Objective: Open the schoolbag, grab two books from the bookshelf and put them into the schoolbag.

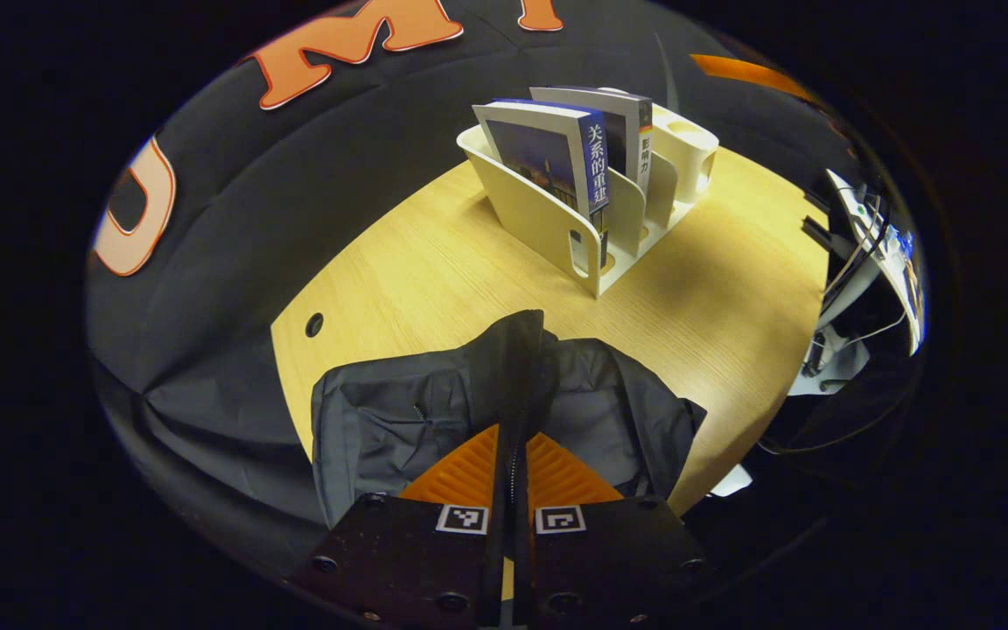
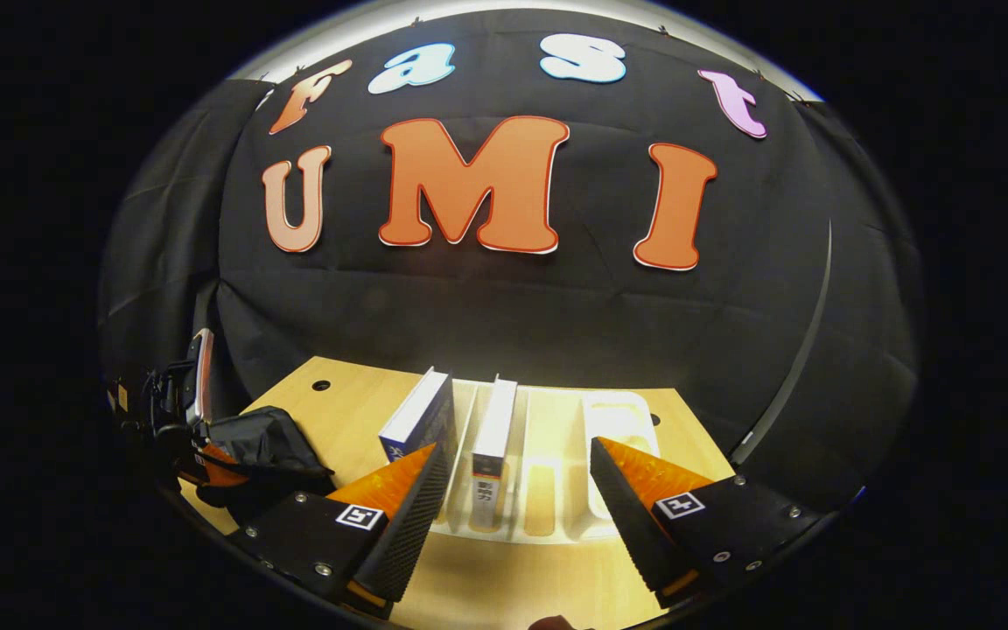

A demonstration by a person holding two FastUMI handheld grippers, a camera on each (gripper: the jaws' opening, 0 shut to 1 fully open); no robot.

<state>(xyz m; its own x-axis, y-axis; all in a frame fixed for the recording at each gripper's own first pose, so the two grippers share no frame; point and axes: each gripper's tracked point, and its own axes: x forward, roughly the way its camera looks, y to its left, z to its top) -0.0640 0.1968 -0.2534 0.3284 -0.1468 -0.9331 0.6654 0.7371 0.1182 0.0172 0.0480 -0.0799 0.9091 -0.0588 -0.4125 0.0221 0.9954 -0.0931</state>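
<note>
A dark grey schoolbag (image 1: 399, 420) lies on the wooden table's near end. My left gripper (image 1: 513, 437) is shut on a raised fold of its fabric by the zipper. Beyond it stands a white bookshelf (image 1: 539, 219) holding a blue book (image 1: 548, 153) and a grey-spined book (image 1: 635, 131), both upright. My right gripper (image 2: 514, 446) hovers open just above the bookshelf (image 2: 556, 490). The white-edged book (image 2: 495, 429) sits between its fingers, untouched, and the blue book (image 2: 421, 411) stands by the left finger. The left gripper (image 2: 180, 411) holds the schoolbag (image 2: 268, 442) at far left.
The wooden table (image 1: 434, 262) has a cable hole (image 1: 314, 325) near its left edge and bare surface between bag and shelf. The shelf's right compartments (image 2: 613, 420) hold no books. The right gripper's body with cables (image 1: 863, 262) hangs beyond the table's right edge.
</note>
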